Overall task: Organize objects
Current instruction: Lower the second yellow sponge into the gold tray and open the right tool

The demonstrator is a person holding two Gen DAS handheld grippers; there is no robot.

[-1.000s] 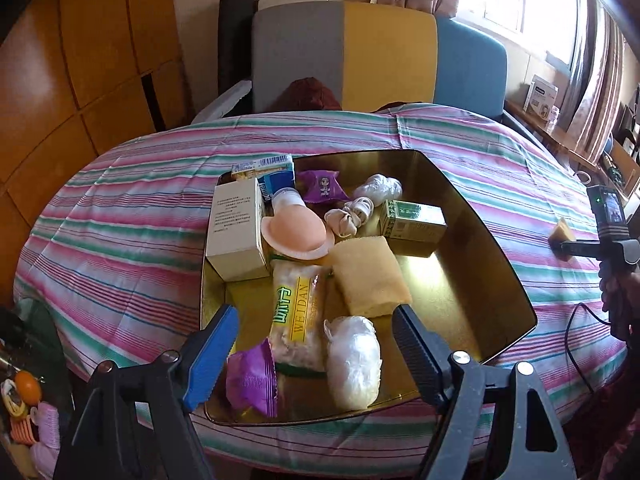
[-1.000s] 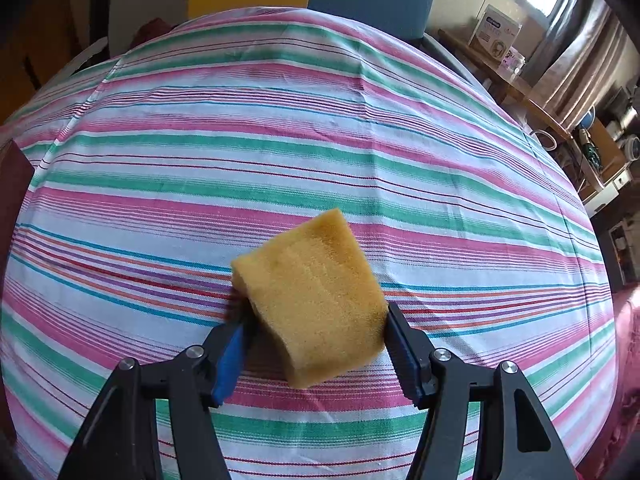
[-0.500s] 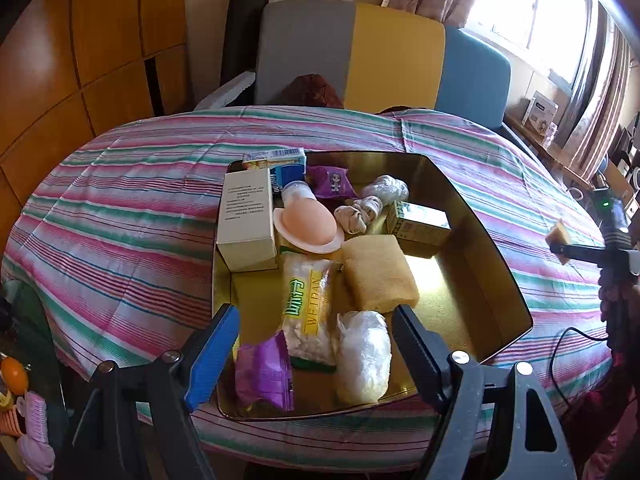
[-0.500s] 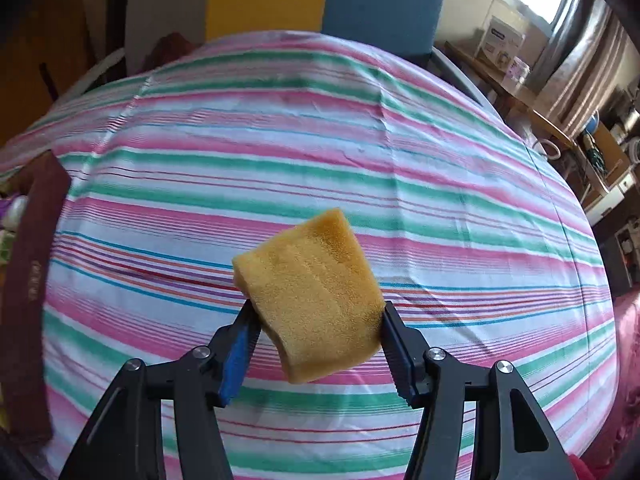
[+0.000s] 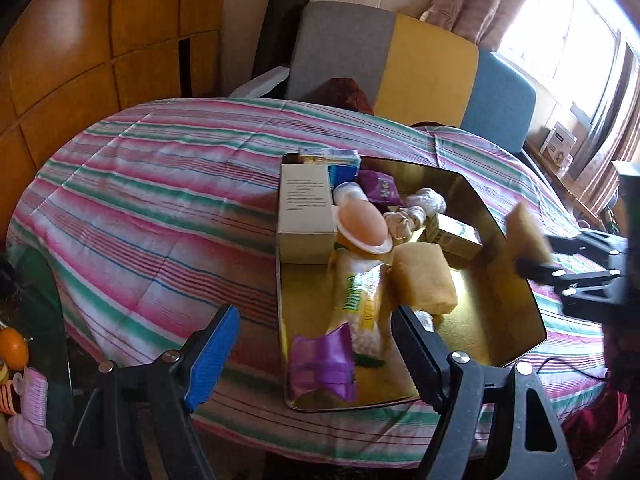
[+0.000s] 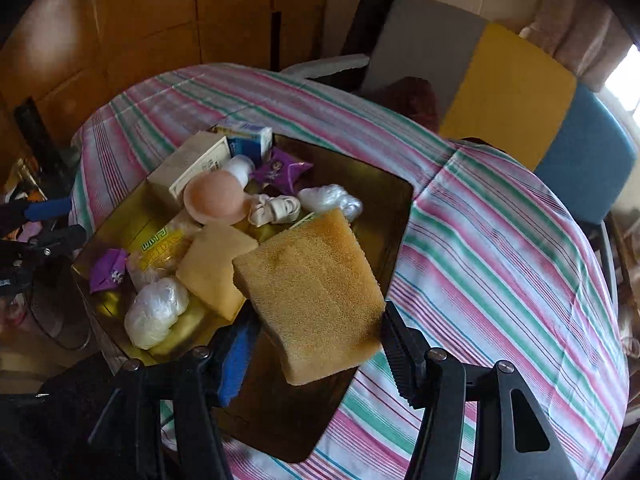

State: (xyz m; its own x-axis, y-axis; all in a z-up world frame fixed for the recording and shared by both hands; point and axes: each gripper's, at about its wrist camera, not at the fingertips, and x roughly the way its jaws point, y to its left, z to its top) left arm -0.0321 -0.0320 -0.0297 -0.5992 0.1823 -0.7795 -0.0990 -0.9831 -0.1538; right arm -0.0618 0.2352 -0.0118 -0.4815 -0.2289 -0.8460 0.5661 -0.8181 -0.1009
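Observation:
My right gripper (image 6: 316,344) is shut on a yellow sponge (image 6: 312,300) and holds it in the air over the near right part of the gold tray (image 6: 400,200). The sponge also shows in the left wrist view (image 5: 526,232), above the tray's right rim (image 5: 516,276). The tray holds a second sponge (image 5: 424,280), a white box (image 5: 306,212), a pink dome lid (image 5: 362,228), a noodle packet (image 5: 360,312), purple packets (image 5: 324,364) and wrapped white bundles (image 6: 156,316). My left gripper (image 5: 316,348) is open and empty at the tray's near left corner.
The round table has a striped cloth (image 5: 160,200). A grey, yellow and blue chair back (image 5: 400,68) stands behind it. Wooden panels (image 5: 100,40) are at the left. Small clutter (image 5: 24,392) lies below the table's left edge.
My right gripper has lifted the sponge off the cloth and swung left over the tray. My left gripper has shifted left and back a little, still open.

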